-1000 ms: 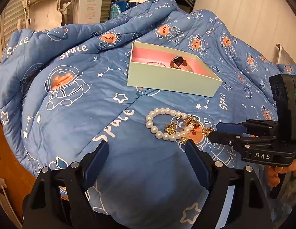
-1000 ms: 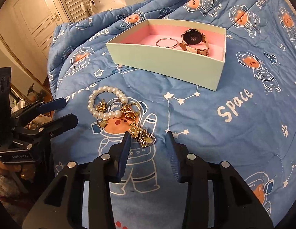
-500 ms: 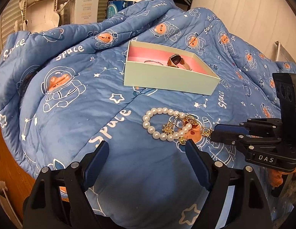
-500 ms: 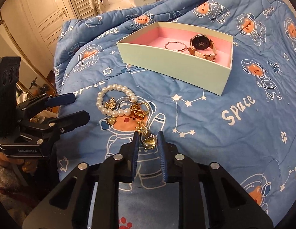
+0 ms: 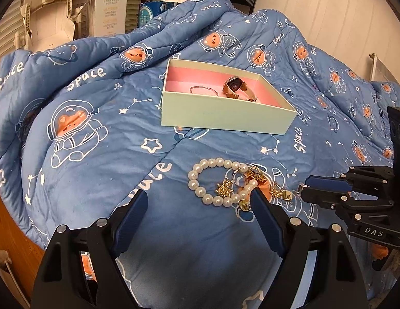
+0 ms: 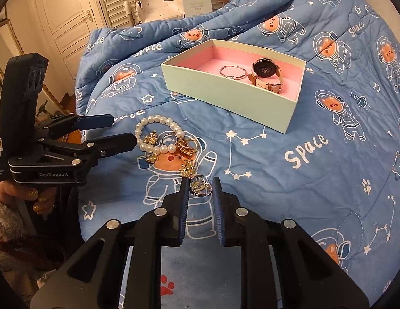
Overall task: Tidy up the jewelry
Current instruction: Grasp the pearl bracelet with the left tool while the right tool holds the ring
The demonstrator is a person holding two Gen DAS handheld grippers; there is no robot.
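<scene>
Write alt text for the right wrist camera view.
The right gripper is shut on a silver ring at the end of a gold charm chain tangled with a pearl bracelet on a blue quilt. Behind, a box holds a watch and bangle.

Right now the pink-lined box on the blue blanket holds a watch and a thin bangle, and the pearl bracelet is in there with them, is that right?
Not quite. The box holds the watch and the bangle, but the pearl bracelet lies outside it on the blanket, as the right wrist view shows.
</scene>
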